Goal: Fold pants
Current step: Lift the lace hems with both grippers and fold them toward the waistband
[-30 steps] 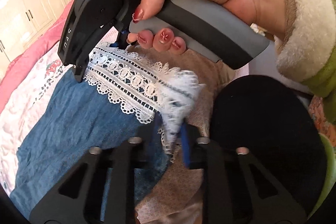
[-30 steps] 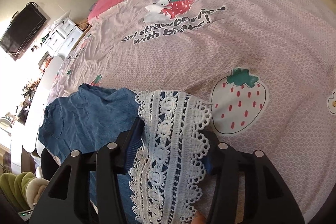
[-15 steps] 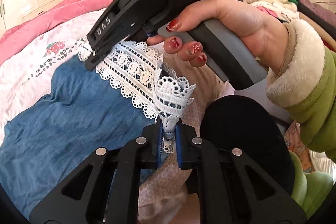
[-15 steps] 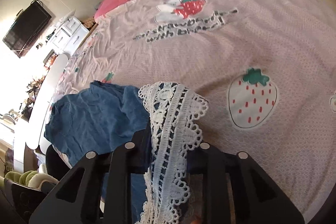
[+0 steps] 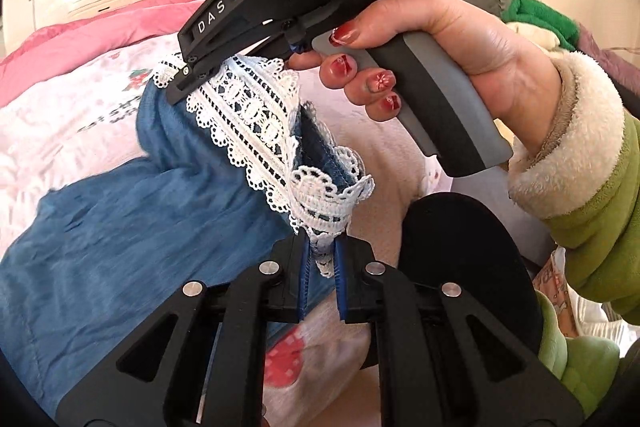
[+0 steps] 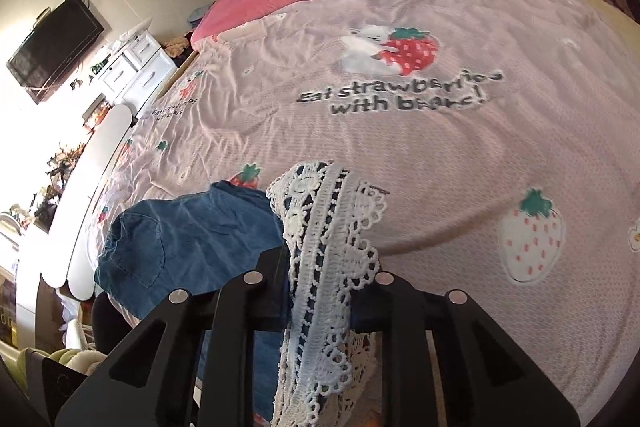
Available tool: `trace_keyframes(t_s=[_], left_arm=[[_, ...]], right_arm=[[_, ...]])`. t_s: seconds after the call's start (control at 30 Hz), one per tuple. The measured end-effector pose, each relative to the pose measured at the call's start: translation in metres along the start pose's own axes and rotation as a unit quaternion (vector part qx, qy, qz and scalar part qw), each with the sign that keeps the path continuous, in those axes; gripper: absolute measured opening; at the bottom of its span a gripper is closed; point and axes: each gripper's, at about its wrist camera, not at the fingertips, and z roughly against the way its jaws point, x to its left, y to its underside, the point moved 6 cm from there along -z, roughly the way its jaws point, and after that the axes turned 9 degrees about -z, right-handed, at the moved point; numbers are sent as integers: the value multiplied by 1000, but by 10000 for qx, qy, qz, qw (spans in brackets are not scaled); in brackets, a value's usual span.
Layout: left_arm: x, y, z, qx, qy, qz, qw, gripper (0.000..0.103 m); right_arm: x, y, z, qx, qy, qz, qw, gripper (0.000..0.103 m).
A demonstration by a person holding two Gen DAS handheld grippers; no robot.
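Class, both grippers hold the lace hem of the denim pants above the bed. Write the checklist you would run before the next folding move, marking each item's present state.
1. Left gripper shut on lace hem: ok.
2. Right gripper shut on the hem: ok.
3. Hem lifted off the bedspread: ok.
4. Hem stretched flat between grippers: not ok, it bunches at the left fingers.
5. Denim pants lying smooth: not ok, rumpled.
6. Waistband position: cannot tell.
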Motion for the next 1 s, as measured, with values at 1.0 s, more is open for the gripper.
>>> trace_keyframes(t_s=[1.0], left_arm=[[52, 71, 43, 201, -317, 1448, 9888, 5]], right_arm=[[145, 9, -111, 759, -46, 761, 9942, 53]])
